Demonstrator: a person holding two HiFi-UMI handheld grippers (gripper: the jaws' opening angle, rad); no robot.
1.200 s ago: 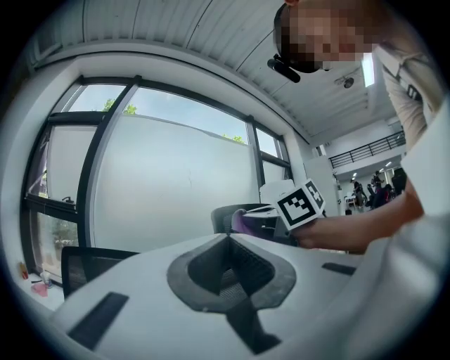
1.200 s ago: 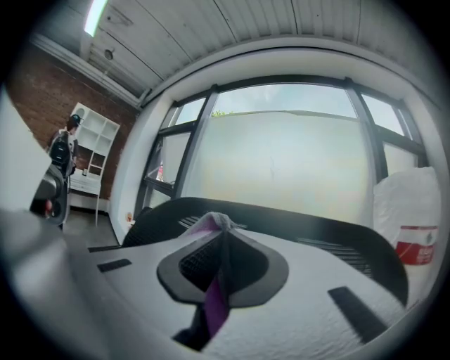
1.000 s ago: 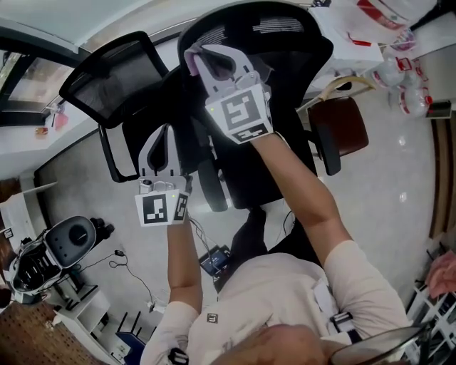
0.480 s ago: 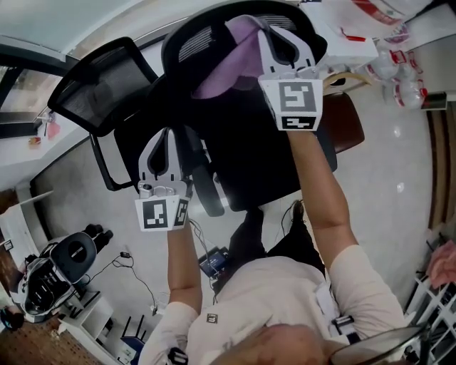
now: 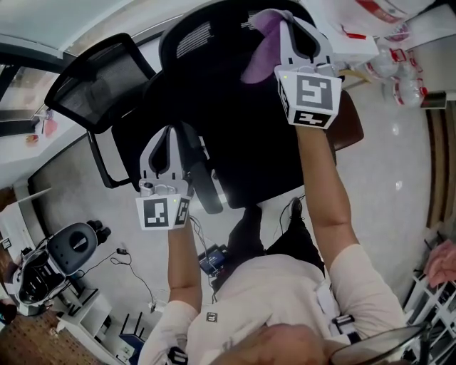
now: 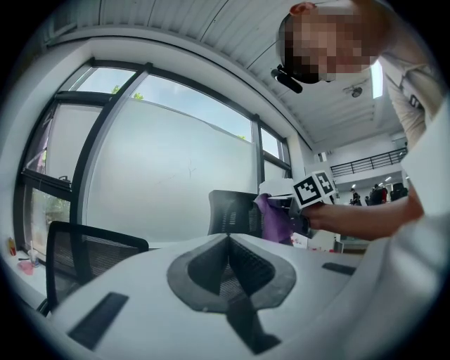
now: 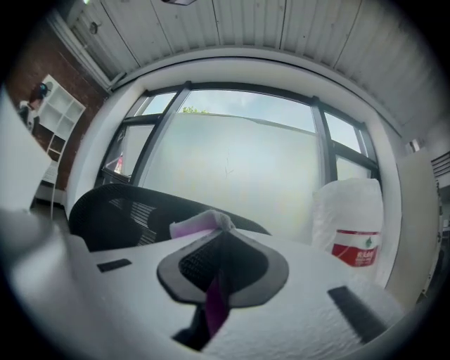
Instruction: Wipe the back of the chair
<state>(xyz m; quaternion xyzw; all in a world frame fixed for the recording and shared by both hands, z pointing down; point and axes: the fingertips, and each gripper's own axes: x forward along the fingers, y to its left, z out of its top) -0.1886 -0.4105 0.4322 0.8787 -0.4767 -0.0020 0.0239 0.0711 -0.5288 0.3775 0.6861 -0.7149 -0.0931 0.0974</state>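
A black mesh office chair (image 5: 214, 85) fills the upper middle of the head view, its back toward me. My right gripper (image 5: 288, 23) is at the top right edge of that back, shut on a purple cloth (image 5: 262, 43) that hangs against the mesh. The same cloth (image 7: 200, 223) sticks out between the jaws in the right gripper view, with the chair's back (image 7: 126, 204) behind it. My left gripper (image 5: 169, 134) is lower left, beside the chair's armrest (image 5: 205, 182), jaws shut with nothing seen between them. From the left gripper (image 6: 228, 239) I see the chair (image 6: 232, 214) and cloth (image 6: 275, 218).
A second black mesh chair (image 5: 100, 78) stands at the left by the window. A brown seat (image 5: 349, 121) is at the right of the chair. White bags with red print (image 5: 385, 21) lie at the top right. Equipment (image 5: 50, 260) and cables lie on the floor at the lower left.
My right gripper has carried the purple cloth rightward along the top of the chair's back, from its left side to its right edge. The left gripper has stayed put.
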